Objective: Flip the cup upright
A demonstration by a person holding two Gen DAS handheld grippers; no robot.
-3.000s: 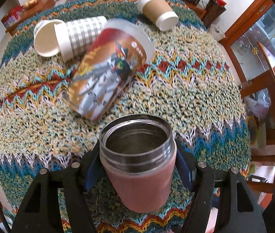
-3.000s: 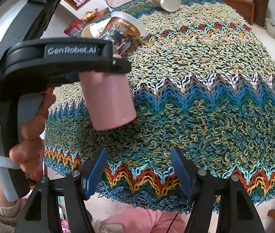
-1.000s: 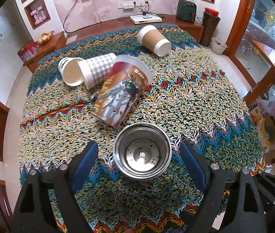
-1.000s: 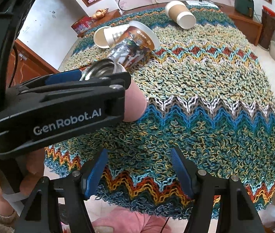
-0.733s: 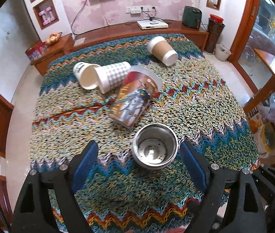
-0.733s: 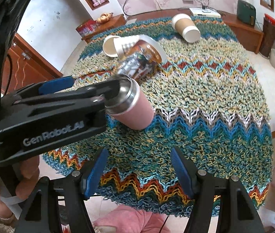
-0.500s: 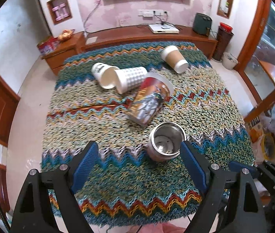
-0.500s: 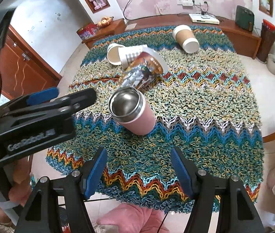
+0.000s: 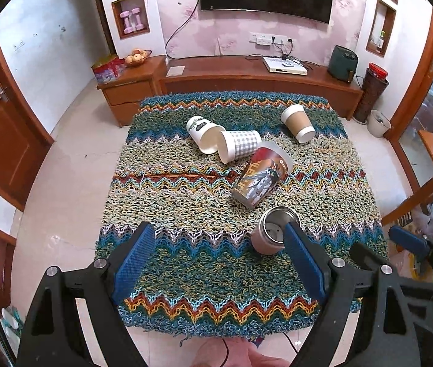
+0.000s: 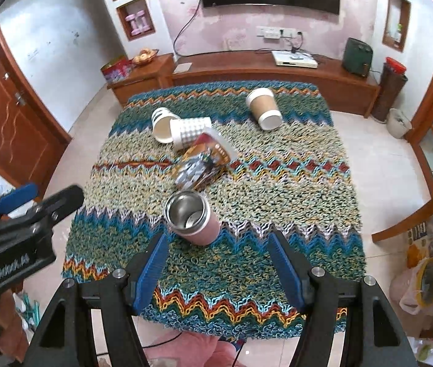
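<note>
A pink cup with a steel rim (image 9: pixel 270 231) (image 10: pixel 193 217) stands upright on the zigzag knitted cloth (image 9: pixel 185 202) (image 10: pixel 277 183), mouth up and empty. My left gripper (image 9: pixel 219 263) is open and empty, pulled back high above the cloth's near edge, clear of the cup. My right gripper (image 10: pixel 218 267) is open and empty, also raised near the front edge. A printed cup (image 9: pixel 259 180) (image 10: pixel 201 162) lies on its side just behind the pink cup.
A white cup (image 9: pixel 202 133) and a checked cup (image 9: pixel 237 145) lie on their sides at the back left. A brown paper cup (image 9: pixel 297 122) (image 10: pixel 263 108) lies at the back right. A wooden chair (image 10: pixel 415 223) stands to the right. A low cabinet (image 9: pixel 247 73) runs behind.
The left gripper let go of the pink cup, which now stands upright on the cloth. Both grippers have drawn back and up, away from the table.
</note>
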